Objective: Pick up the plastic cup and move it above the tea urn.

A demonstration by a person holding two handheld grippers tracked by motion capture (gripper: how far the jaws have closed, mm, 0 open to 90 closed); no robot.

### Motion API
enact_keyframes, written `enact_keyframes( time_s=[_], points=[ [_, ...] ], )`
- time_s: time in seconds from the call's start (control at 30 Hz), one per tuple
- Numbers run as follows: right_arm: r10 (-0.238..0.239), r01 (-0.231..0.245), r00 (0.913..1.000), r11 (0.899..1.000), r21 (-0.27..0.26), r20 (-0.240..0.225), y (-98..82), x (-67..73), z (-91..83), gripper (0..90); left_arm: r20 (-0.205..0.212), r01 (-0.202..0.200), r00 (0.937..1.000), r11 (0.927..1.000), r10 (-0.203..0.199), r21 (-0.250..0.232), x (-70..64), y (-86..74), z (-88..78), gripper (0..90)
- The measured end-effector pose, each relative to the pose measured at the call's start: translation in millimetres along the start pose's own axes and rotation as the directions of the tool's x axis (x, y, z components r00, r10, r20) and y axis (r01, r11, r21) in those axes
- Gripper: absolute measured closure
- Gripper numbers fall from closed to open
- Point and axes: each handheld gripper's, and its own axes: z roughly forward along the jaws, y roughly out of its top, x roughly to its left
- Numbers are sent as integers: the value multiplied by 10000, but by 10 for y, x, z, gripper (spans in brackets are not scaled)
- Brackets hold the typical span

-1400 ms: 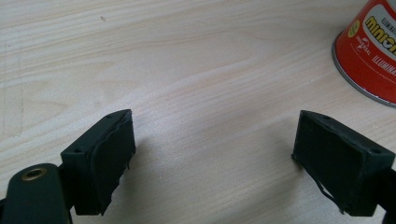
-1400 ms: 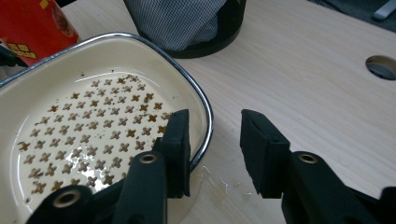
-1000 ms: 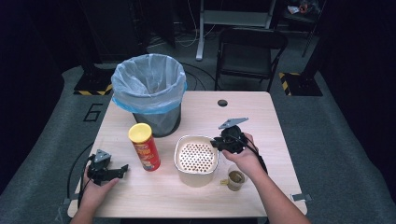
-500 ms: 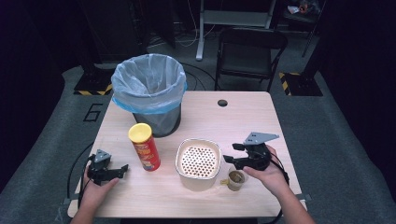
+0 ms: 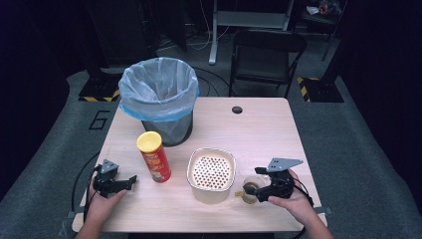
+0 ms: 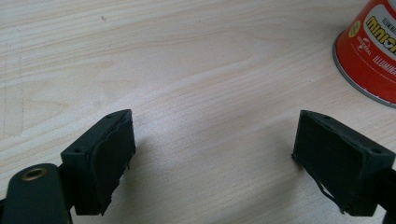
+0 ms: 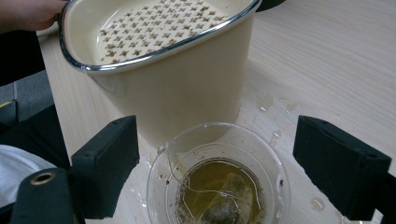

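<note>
Left hand (image 5: 102,204): enters from the bottom left of the high view, forearm short in frame, fingers wrapped around the tool body. Left tongs (image 5: 130,179): low over the desk (image 5: 268,134), pointing toward the person's right; grey three-cornered plate on top; cable trailing off behind. Jaws spread wide apart in the left gripper view, nothing between them (image 6: 212,158).

Right hand (image 5: 291,199): enters from the bottom right, forearm angled inward, palm closed over the tool body. Right tongs (image 5: 250,190): low near the front desk edge, pointing toward the person's left; grey plate raised above. Jaws spread wide in the right gripper view (image 7: 215,163).
</note>
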Motion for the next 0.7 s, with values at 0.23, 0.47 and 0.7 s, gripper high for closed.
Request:
enact_keyframes(
  time_s=[0.23,0.47,0.7],
  points=[
    [-503,504,9987,9980,389,-41,-149,27,94,122,1,-2,10000,10000,2,2,0,0,0,124],
    [-467,464,9988,9987,185,118,-307,85,71,141,0,1,10000,10000,-1,-3,0,0,0,124],
    [-609,589,9968,9975,388,521,-409,191,52,147,0,0,10000,10000,0,0,0,0,0,124]
  ],
)
